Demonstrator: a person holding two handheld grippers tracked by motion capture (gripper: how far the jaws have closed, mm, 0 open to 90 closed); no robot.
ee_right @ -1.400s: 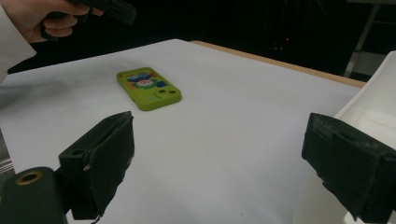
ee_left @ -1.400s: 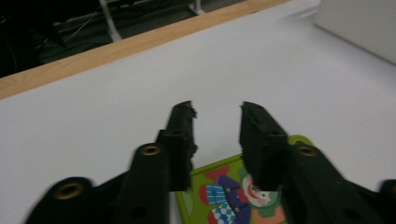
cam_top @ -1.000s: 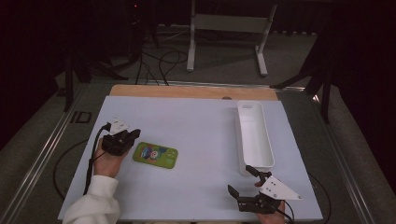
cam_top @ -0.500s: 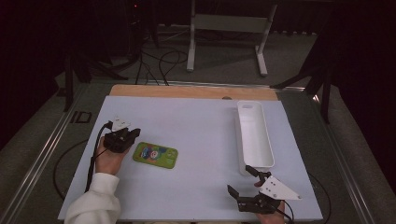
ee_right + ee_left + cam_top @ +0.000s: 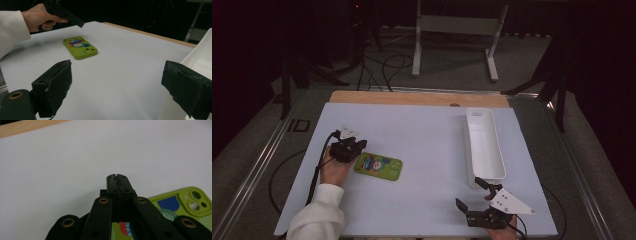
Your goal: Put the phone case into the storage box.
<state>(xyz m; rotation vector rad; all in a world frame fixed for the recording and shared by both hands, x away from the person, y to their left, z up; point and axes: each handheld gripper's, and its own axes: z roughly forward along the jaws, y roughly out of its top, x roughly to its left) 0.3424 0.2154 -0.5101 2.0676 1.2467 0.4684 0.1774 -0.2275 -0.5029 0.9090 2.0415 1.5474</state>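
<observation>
Tongs on the left [image 5: 353, 145] are pressed fully together with nothing between them, tip hovering just beside the left end of the green phone case [image 5: 378, 166], probably to nudge it rather than pinch it. Right tongs [image 5: 479, 197] gape wide and empty at the near right of the white surface [image 5: 422, 130], waiting beside the white tray [image 5: 484, 145].

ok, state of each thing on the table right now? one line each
left gripper: fingers shut, nothing between them, by the phone case's left end.
right gripper: fingers wide open, nothing between them, near the tray's near end.
phone case: green, flat on the table, camera cutouts up, not held.
tray: white, upright, looks empty.
</observation>
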